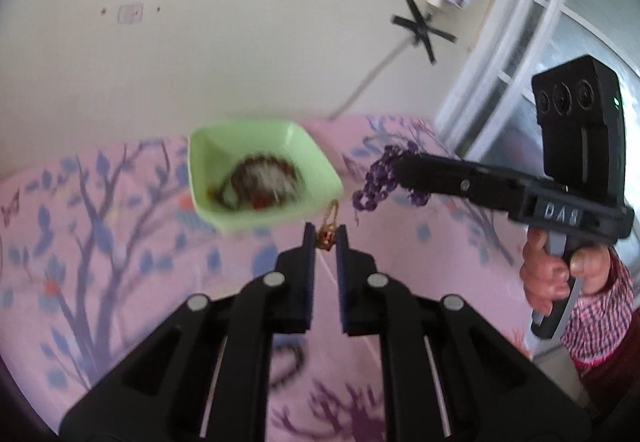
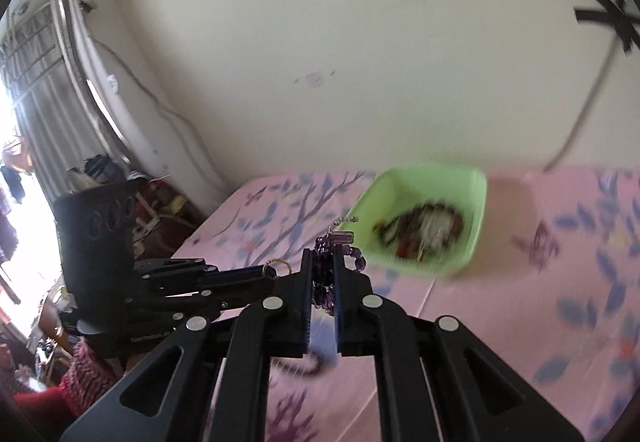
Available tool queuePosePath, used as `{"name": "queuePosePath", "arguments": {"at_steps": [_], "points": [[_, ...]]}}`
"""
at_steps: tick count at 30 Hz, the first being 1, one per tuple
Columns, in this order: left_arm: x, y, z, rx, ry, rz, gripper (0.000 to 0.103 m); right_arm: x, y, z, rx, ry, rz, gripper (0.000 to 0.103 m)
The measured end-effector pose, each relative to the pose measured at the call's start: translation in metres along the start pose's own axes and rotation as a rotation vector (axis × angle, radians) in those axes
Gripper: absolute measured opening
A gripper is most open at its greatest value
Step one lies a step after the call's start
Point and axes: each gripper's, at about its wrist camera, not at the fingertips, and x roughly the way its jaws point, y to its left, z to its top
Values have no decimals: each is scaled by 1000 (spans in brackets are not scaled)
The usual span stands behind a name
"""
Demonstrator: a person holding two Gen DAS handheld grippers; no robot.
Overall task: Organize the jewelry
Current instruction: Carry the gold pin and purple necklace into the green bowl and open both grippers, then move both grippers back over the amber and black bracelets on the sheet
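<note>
A light green square bowl (image 1: 224, 146) (image 2: 476, 198) stands on the pink floral sheet and holds a heap of dark and red jewelry (image 1: 260, 182) (image 2: 424, 230). My left gripper (image 1: 326, 232) is shut on a small gold and red piece (image 1: 327, 236) with a gold chain, just in front of the bowl's near edge. My right gripper (image 2: 323, 256) is shut on a purple bead necklace (image 2: 324, 274), left of the bowl in its view. In the left wrist view the right gripper (image 1: 404, 166) holds the purple beads (image 1: 380, 182) right of the bowl.
A dark bead string (image 1: 292, 366) (image 2: 308, 366) lies on the sheet (image 1: 100, 242) under both grippers. A cream wall with black tape crosses (image 1: 420, 26) stands behind the bed. A window (image 1: 540, 62) is at the right; clutter (image 2: 152, 210) lies beyond the bed's left edge.
</note>
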Motion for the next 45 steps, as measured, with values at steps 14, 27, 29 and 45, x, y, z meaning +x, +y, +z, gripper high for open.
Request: {"name": "queuePosePath", "arguments": {"at_steps": [14,27,29,45], "points": [[115,41,62,-27,112,118,9,101,-75,33,24,147,-120,0],[141,57,45,-63,128,298,17,109,-94,31,38,102,-193,5],[133,51,35,-46,109,343,17,96,-89,22,42,70,-199,5],[53,-19,-61,-2,2,393,17,12,-36,-116,123,-31,-174,5]]}}
